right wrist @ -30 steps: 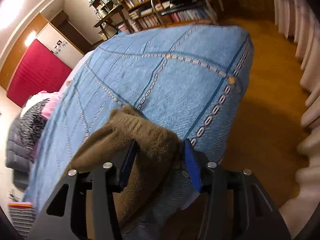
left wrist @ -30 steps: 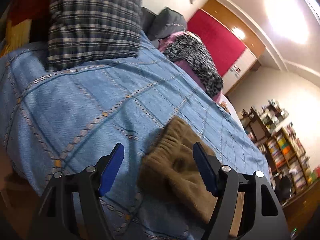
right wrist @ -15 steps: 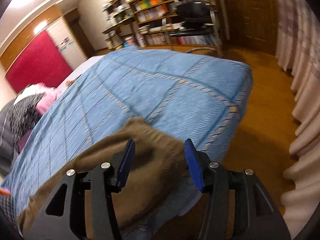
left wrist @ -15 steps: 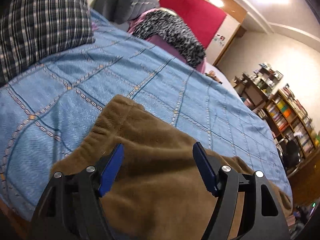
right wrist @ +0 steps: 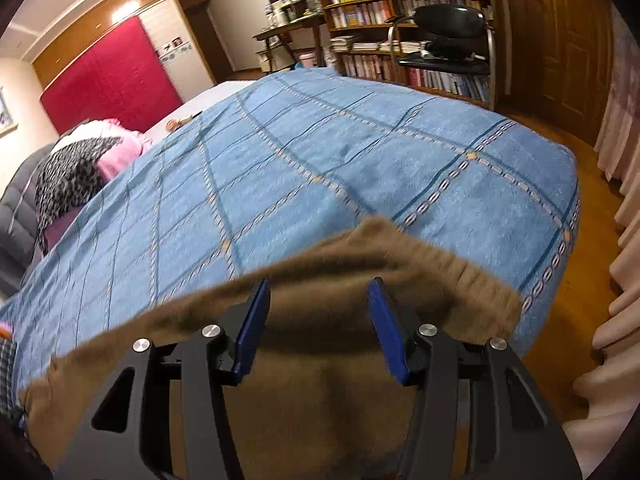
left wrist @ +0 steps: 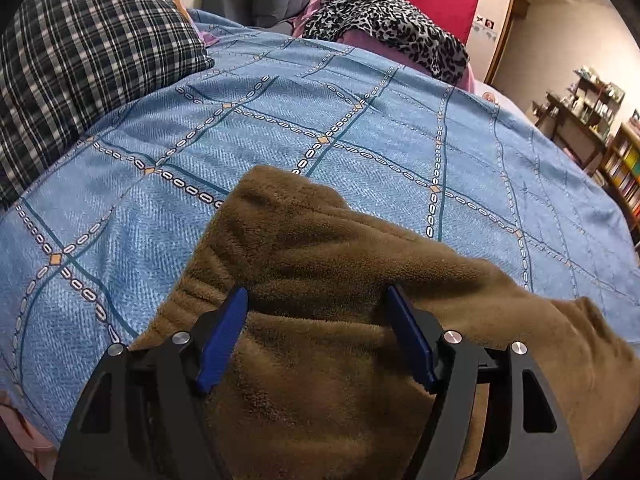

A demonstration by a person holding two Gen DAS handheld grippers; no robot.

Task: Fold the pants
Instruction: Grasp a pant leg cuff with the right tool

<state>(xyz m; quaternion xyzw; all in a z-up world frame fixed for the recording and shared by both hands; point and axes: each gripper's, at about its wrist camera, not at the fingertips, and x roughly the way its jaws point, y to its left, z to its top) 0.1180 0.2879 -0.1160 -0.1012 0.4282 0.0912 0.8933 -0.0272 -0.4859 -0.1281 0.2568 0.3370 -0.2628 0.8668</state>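
In the left wrist view, the left gripper [left wrist: 318,336] is hovering with its blue-padded fingers [left wrist: 222,340] spread wide, gripping nothing. Beneath and between them the pants [left wrist: 320,248], a thick brown fleece with a soft, napped pile, are lying in rumpled folds on the near edge of the bed. A ribbed, gathered band is showing along their left side, and the cloth is trailing off to the right. The blue bedspread [left wrist: 360,120] under them is a woven fabric crossed by dark lines and pale chain-link stripes with small tan diamonds where they meet. A dark plaid pillow [left wrist: 80,52] is sitting at the far left, and a leopard-print cloth [left wrist: 384,20] is draped at the head of the bed.

In the right wrist view, the right gripper [right wrist: 320,320] is likewise standing wide apart, with nothing clamped between its blue pads. The pants [right wrist: 320,380] are stretching across the near edge of the bedspread [right wrist: 320,160], somewhat blurred, their ribbed end bunching at the right near the bed's corner. Wooden bookshelves [right wrist: 400,0] packed with books and a black chair [right wrist: 448,40] are standing beyond the bed.
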